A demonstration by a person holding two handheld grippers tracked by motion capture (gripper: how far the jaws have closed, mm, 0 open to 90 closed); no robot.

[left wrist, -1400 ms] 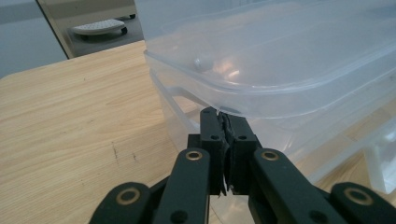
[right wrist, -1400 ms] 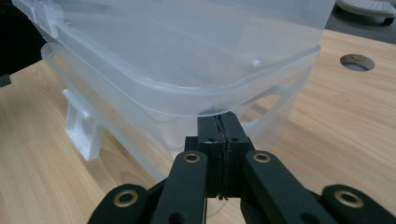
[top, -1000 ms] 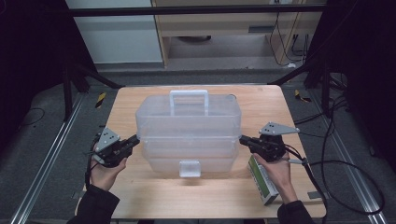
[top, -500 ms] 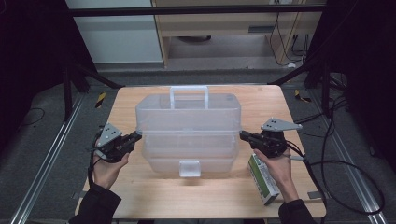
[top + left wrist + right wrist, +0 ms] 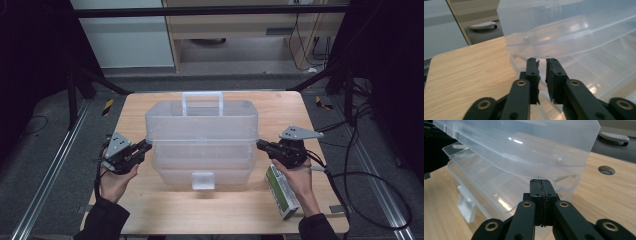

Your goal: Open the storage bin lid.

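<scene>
At the centre of the high view sits a clear plastic storage box [image 5: 202, 142] on the wooden table [image 5: 150, 210], its carry handle [image 5: 202, 97] toward the top of the frame and its front latch [image 5: 203, 180] toward the bottom; the left gripper [image 5: 145, 146] comes in at the box's left end and the right gripper [image 5: 260, 145] at its right end, each tip level with the seam under the upper tier; a green and white carton [image 5: 282, 194] lies at the lower right beside the person's right hand; compared with the frames a moment earlier, both hands sit in the same spots and the box has not shifted. Low in the left gripper view, the left gripper [image 5: 542, 61] shows a narrow gap between its jaws, which have just been opening; nothing lies between them, and the tips rest just under the overhanging rim of the upper tier [image 5: 564, 37], whether touching it I cannot tell. Across the bottom middle of the right gripper view, the right gripper [image 5: 541, 181] has its jaws pressed fully together with nothing in them, tips right below the tier's edge [image 5: 536, 168], which appears raised off the lower tray [image 5: 499, 187]. My reading is that the left side is easing its pinch while the right remains a closed wedge, so the tier is likely being propped or lifted open from both ends rather than gripped.
</scene>
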